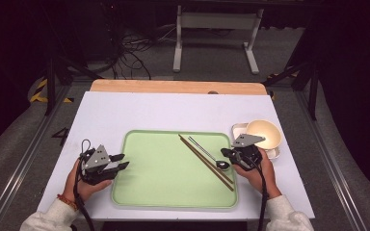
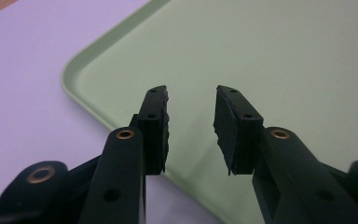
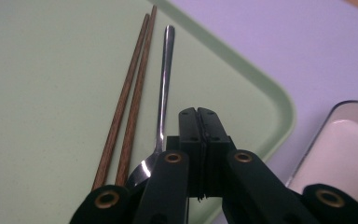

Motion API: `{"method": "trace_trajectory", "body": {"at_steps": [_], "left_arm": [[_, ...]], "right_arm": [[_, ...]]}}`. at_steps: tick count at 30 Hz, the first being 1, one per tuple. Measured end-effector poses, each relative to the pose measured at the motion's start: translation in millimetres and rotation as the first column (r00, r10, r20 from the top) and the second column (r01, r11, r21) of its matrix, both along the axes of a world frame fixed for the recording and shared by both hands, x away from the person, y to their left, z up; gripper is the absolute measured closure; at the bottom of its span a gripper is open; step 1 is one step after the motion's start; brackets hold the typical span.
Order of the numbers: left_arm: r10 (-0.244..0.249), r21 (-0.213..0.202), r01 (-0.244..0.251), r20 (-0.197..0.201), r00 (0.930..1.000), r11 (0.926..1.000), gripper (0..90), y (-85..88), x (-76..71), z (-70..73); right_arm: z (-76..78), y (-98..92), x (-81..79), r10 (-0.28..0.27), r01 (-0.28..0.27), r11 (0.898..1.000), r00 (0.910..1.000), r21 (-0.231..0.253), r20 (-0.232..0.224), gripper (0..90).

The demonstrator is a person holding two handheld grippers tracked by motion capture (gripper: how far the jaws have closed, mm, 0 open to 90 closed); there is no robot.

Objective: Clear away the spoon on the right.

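**Cutlery laid on the tray, bowl yet to join it**

A person at a white tabletop (image 1: pixel 125 110) works two hand-held grippers over a pale green tray (image 1: pixel 164 168). A pair of brown wooden chopsticks (image 1: pixel 206 162) and a metal spoon (image 1: pixel 212 156) lie side by side on the right part of the tray, slanting from its far middle towards the near right corner. The right gripper (image 1: pixel 226 154) sits just beside the spoon's bowl at the tray's right edge; its fingers (image 3: pixel 200 126) are pressed together with nothing between them, which suggests the spoon has been set down and let go. The left gripper (image 1: pixel 120 162) rests at the tray's left rim, its fingers (image 2: pixel 154 126) standing apart and holding nothing.

Judged from the layout, the cutlery is placed, while a cream bowl (image 1: pixel 264 134) waits off the tray on the tabletop to the right, apparently resting on a pale rectangular dish (image 1: pixel 237 128). Most of the tray lies bare.

The tray is smooth, matt plastic with rounded corners and a raised lip. The chopsticks are slim, straight and dark-grained; the spoon is polished steel with a long thin handle and a shiny oval bowl. The fingers carry black, rough-edged rubber pads. A strip of light wood (image 1: pixel 173 86) edges the far side of the tabletop.
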State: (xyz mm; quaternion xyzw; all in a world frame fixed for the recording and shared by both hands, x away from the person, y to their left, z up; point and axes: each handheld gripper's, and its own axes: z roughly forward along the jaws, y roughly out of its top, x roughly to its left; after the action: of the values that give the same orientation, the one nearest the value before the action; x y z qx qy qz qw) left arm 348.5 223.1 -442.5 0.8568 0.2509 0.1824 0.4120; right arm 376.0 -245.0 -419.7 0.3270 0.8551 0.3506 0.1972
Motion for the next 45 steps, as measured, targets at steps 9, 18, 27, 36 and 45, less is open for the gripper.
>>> {"method": "trace_trajectory", "body": {"at_steps": [9, 18, 27, 36, 45], "left_arm": [[0.033, -0.012, -0.033, 0.001, 0.9995, 0.9994, 65.3, 15.0, -1.8, -0.4], [0.026, -0.015, -0.026, -0.005, 0.9997, 0.9996, 65.3, 15.4, -2.4, -1.1], [0.022, -0.019, -0.022, -0.002, 0.9997, 0.9996, 64.5, 17.0, -3.5, -1.5], [0.056, -0.001, -0.056, 0.035, 0.9978, 0.9984, 51.1, 20.8, -12.1, -3.7], [0.093, -0.008, -0.092, 0.020, 0.9955, 0.9957, 38.0, 31.3, -18.7, -9.0]], "right_arm": [[-0.6, 33.2, 3.6, 0.089, -0.088, 0.996, 0.9959, 0.018, -0.017, 89.9], [-12.2, 85.6, 26.7, 0.173, -0.177, 0.983, 0.9816, -0.054, -0.082, 90.0], [-22.0, 100.2, 45.5, 0.155, -0.167, 0.979, 0.9825, -0.114, -0.103, 90.0], [-22.8, 97.0, 51.1, 0.118, -0.128, 0.987, 0.9883, -0.101, -0.097, 90.0], [-22.7, 95.3, 51.8, 0.103, -0.113, 0.989, 0.9892, -0.095, -0.104, 90.0]]}}
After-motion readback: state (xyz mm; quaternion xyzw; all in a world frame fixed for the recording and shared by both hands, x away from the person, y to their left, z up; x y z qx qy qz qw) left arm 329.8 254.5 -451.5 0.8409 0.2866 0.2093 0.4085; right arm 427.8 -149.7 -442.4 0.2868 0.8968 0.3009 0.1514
